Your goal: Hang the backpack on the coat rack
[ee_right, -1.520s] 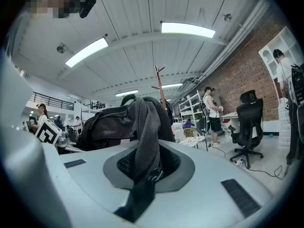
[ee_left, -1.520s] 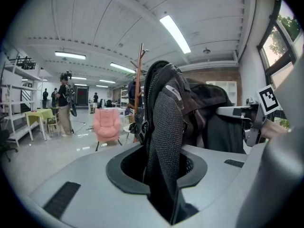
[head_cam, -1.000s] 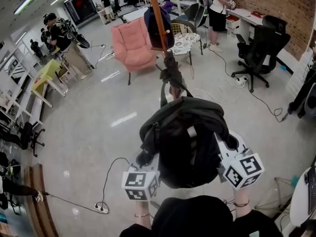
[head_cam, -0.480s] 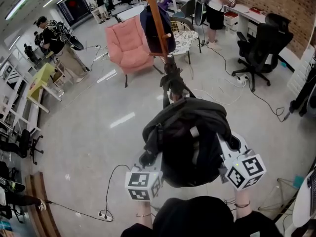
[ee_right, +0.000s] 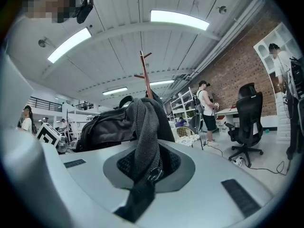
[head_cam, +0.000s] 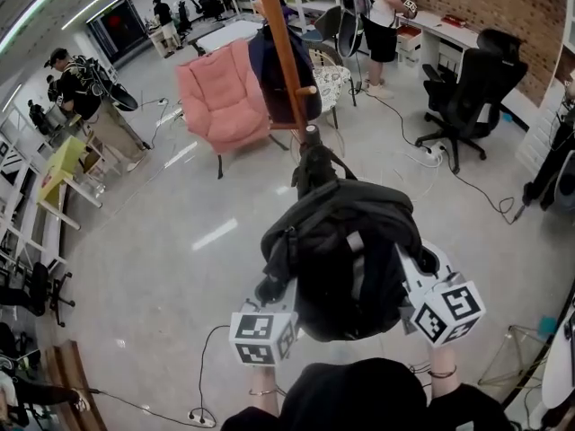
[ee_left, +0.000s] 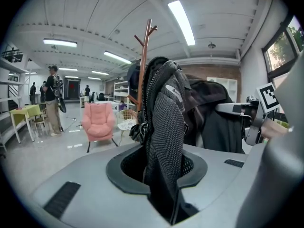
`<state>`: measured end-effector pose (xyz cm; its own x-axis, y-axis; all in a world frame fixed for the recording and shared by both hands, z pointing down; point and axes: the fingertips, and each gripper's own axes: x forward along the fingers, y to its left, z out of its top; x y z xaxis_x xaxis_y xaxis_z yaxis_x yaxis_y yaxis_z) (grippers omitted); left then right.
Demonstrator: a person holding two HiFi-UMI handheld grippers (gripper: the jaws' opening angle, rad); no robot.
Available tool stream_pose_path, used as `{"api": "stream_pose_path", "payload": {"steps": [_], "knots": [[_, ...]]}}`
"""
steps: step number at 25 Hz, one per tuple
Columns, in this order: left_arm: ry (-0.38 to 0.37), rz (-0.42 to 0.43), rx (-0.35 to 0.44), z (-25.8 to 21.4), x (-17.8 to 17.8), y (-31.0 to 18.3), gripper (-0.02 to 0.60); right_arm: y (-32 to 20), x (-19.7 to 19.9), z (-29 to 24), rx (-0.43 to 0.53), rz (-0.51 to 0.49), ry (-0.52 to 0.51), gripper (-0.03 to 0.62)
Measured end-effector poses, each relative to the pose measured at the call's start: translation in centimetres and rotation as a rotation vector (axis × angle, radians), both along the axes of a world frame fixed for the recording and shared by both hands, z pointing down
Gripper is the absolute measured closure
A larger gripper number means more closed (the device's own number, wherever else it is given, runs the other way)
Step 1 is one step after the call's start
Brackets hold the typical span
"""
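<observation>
Together, our left gripper point(ee_left: 161, 184) pinches a mesh shoulder strap point(ee_left: 164, 127) and our right gripper point(ee_right: 142, 175) is clamped on the other strap point(ee_right: 142, 122). Between them we hold the black backpack point(head_cam: 346, 259) up off the floor, close to our chest. Beyond it, apart from the bag, stands the wooden coat rack point(head_cam: 286, 52), with a dark garment point(head_cam: 260, 65) hanging on it and a pink armchair point(head_cam: 216, 97) just beside it.
</observation>
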<state>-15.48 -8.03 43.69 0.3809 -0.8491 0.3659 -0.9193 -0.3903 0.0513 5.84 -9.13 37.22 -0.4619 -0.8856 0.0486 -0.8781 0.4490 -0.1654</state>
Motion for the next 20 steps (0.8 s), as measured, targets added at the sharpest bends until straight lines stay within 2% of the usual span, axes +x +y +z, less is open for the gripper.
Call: {"api": "stream_pose_path", "payload": {"steps": [12,20], "knots": [[-0.014,0.058,0.051,-0.9,-1.7,-6.1,0.476,-4.4,-1.4,-0.7,0.041,0.068,-0.018,0.554],[-0.008,0.062,0.062,-1.4,-0.3,-8.3,0.476,-6.2,-0.1,-1.2,0.049,0.069,-0.030,0.554]]}}
